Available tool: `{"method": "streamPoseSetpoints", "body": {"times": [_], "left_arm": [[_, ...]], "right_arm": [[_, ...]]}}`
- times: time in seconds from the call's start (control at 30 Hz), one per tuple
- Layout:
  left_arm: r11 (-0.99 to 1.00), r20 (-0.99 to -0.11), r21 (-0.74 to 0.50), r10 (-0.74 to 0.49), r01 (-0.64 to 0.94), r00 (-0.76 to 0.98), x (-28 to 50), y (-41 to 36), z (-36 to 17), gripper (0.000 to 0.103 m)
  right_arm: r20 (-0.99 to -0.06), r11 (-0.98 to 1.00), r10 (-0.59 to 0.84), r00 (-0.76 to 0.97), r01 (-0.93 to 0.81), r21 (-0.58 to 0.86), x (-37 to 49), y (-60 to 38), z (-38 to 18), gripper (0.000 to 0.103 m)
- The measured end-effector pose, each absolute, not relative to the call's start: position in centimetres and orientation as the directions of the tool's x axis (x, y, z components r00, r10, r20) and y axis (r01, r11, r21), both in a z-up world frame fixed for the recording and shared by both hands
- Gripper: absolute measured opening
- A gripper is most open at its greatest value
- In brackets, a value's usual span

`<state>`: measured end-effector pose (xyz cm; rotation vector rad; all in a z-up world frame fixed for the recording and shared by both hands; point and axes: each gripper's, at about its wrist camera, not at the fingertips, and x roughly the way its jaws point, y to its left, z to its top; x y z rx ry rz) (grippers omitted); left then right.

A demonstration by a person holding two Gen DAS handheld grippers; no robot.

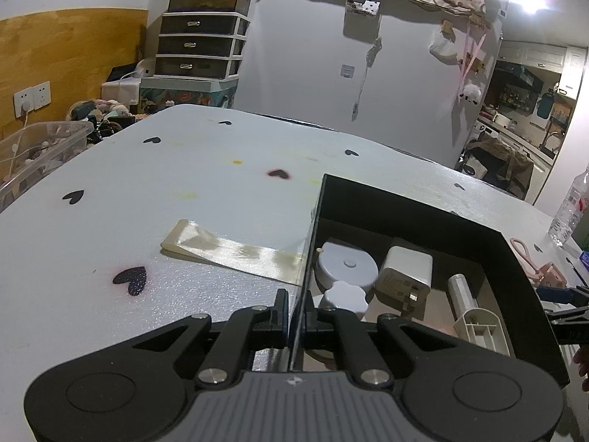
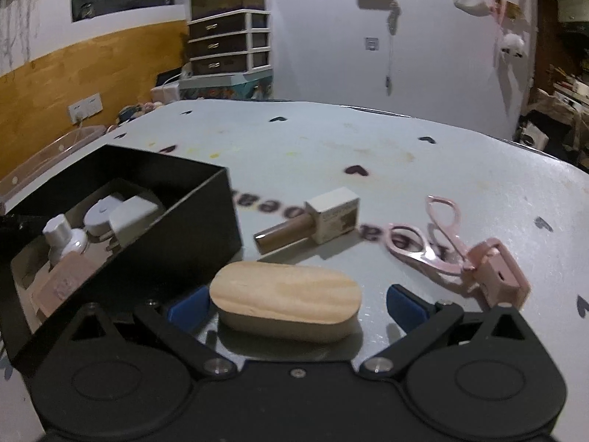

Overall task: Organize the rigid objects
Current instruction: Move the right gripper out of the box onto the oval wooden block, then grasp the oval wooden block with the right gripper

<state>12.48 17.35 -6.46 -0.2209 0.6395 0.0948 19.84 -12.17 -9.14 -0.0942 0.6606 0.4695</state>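
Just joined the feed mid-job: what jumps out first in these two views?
The open black box on the left, already holding a white plug adapter and a round white case, with the left tongs shut on its wall. Then the oval wooden block lying on the table between the right tongs' open blue pads, beside a pink eyelash curler.

A home: drawer tower [image 1: 200, 42], kitchen shelves [image 1: 522, 92] through the doorway.
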Motion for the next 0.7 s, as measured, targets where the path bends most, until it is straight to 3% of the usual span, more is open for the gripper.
{"method": "streamPoseSetpoints", "body": {"times": [0.43, 0.47, 0.53, 0.7], "left_arm": [[0.973, -0.602, -0.169, 0.023, -0.155, 0.798, 12.3, 17.3, -6.3, 0.007], [0.973, -0.602, -0.169, 0.023, -0.155, 0.798, 12.3, 17.3, -6.3, 0.007], [0.973, -0.602, -0.169, 0.022, -0.155, 0.798, 12.3, 17.3, -6.3, 0.007], [0.973, -0.600, -0.173, 0.020, -0.155, 0.800, 12.3, 17.3, -6.3, 0.007]], "right_arm": [[-0.627, 0.903, 0.378, 0.681, -0.422, 0.085, 21.7, -12.4, -9.4, 0.103], [-0.629, 0.903, 0.376, 0.680, -0.422, 0.084, 21.8, -12.3, -9.4, 0.102], [-0.642, 0.904, 0.371, 0.671, -0.418, 0.085, 22.0, -12.2, -9.5, 0.090], [-0.654, 0.895, 0.387, 0.650, -0.435, 0.098, 21.8, -12.9, -9.2, 0.089]]}}
